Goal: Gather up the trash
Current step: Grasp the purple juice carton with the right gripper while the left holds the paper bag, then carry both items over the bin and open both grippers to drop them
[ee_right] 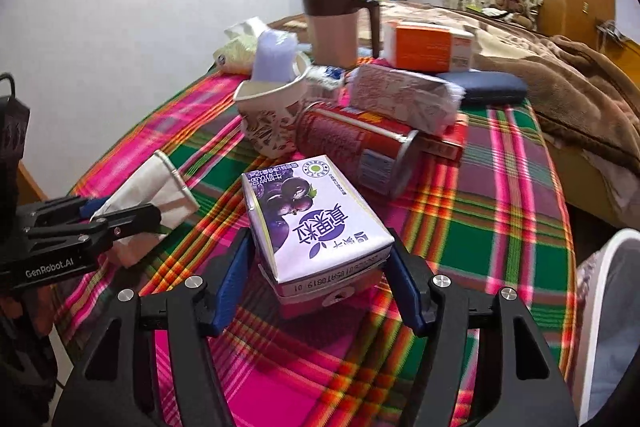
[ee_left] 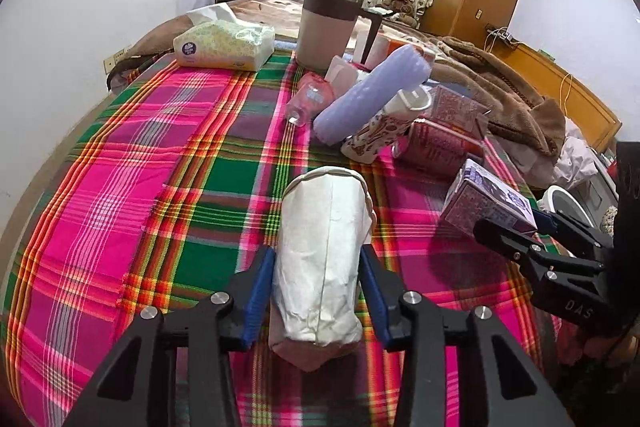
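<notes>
My left gripper (ee_left: pixel 318 287) is shut on a crumpled white paper cup (ee_left: pixel 324 251) and holds it above the plaid tablecloth (ee_left: pixel 160 163); the cup also shows in the right wrist view (ee_right: pixel 154 187). My right gripper (ee_right: pixel 320 279) is shut on a purple drink carton (ee_right: pixel 316 219), which appears at the right in the left wrist view (ee_left: pixel 486 203). More litter lies behind: a patterned paper cup (ee_right: pixel 268 115), a red can (ee_right: pixel 356 147), a pink carton (ee_right: pixel 400 95) and a lilac roll (ee_left: pixel 372 95).
A brown-lidded jug (ee_left: pixel 328 23), a tissue pack (ee_left: pixel 224 45), an orange box (ee_right: pixel 428 45) and a dark case (ee_right: pixel 488 87) stand at the back. A white bin rim (ee_right: pixel 608 247) shows at the right, off the table. A bed with a brown blanket (ee_left: pixel 500 87) lies behind.
</notes>
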Tool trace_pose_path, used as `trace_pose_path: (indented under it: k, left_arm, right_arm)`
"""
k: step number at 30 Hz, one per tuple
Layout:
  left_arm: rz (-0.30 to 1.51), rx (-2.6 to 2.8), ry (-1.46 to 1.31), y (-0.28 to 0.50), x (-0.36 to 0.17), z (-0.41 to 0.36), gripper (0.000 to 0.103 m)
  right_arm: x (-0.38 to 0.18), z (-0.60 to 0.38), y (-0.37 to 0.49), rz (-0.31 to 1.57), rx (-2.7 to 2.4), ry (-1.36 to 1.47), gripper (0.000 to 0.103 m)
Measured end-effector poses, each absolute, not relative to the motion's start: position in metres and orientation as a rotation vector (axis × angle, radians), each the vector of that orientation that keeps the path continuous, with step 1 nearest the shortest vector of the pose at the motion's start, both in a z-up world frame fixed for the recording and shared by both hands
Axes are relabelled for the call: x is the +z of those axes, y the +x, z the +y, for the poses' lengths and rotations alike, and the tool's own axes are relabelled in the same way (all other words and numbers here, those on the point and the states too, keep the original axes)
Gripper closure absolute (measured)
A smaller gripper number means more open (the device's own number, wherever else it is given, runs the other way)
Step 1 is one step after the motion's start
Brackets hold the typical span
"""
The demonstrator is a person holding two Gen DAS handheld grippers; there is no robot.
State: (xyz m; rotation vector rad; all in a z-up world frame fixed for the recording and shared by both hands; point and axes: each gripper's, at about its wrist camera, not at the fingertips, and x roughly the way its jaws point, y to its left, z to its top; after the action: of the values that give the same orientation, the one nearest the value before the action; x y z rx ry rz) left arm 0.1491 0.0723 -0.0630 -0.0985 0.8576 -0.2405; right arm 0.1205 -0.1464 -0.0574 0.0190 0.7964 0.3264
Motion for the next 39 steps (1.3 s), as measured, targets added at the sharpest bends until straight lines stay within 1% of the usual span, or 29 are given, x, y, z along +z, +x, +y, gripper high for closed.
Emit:
trace_pose_path:
  k: [10,20,39]
  left_arm:
    - [0.819,-0.277,-0.089,0.133,-0.045,0.049,0.059]
    - [0.747,-0.334,-0.056,0.117,-0.018,0.011,0.059]
    - [0.659,-0.526,0.050,0.105,0.018,-0.110,0.059]
  right_arm:
    - [-0.049,-0.165,0.104,0.756,0.276,0.062,0.038]
    - [-0.023,-0.210,0.077,0.663,0.184,0.118,0.038]
    - [-0.002,-0.295,0.040,0.566,-0.067,0.167,0.038]
